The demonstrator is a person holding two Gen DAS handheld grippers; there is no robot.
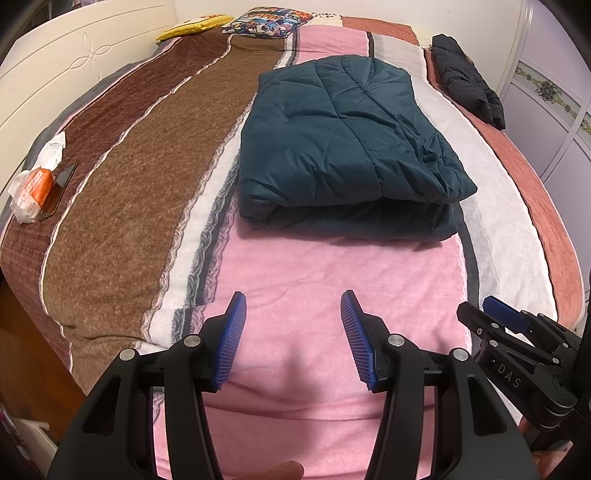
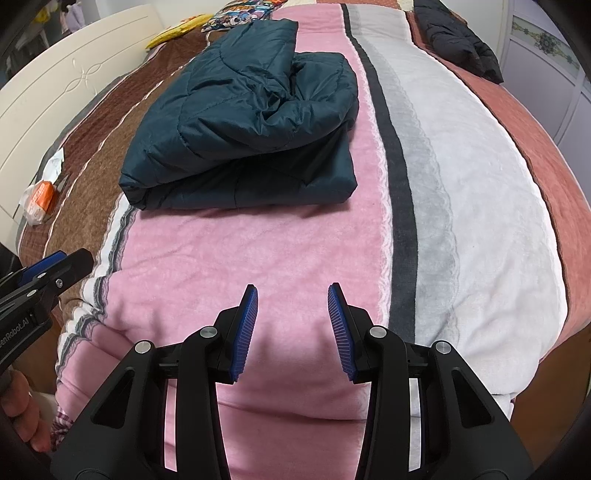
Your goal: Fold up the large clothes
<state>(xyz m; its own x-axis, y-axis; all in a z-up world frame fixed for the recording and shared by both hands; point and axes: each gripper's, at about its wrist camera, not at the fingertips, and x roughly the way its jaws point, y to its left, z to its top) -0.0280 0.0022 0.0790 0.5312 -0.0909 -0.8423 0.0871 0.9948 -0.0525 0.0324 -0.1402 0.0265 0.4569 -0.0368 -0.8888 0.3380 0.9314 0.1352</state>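
My left gripper (image 1: 293,295), black-armed with ribbed blue pads, hangs over the near edge of the bed with its jaws parted fairly wide and nothing between them but the pink band of the striped fleece blanket (image 1: 332,280) below. My right gripper (image 2: 291,288) hovers just beside it, toward the bed's right side, jaws a little narrower and equally empty; it shows at the lower right of my left view, and my left one shows at the lower left of my right view.

Farther up the bed, well apart from both grippers, lies the folded dark teal quilted puffer jacket (image 1: 343,147). It rests in the middle of the bed, mostly on the pink band and reaching the white one on its left. Its long axis runs from the near edge toward the far edge, and the thick folded edge faces me. The top layer bunches and wrinkles at the near right corner.

Along the far right edge lies a black puffy garment (image 1: 467,81). By the left edge, next to the cream headboard (image 1: 74,62), sit a crumpled white and orange bag (image 1: 35,188) and a dark phone (image 1: 61,188). At the far left corner are a yellow pillow (image 1: 194,26) and a colourful printed cushion (image 1: 266,22).
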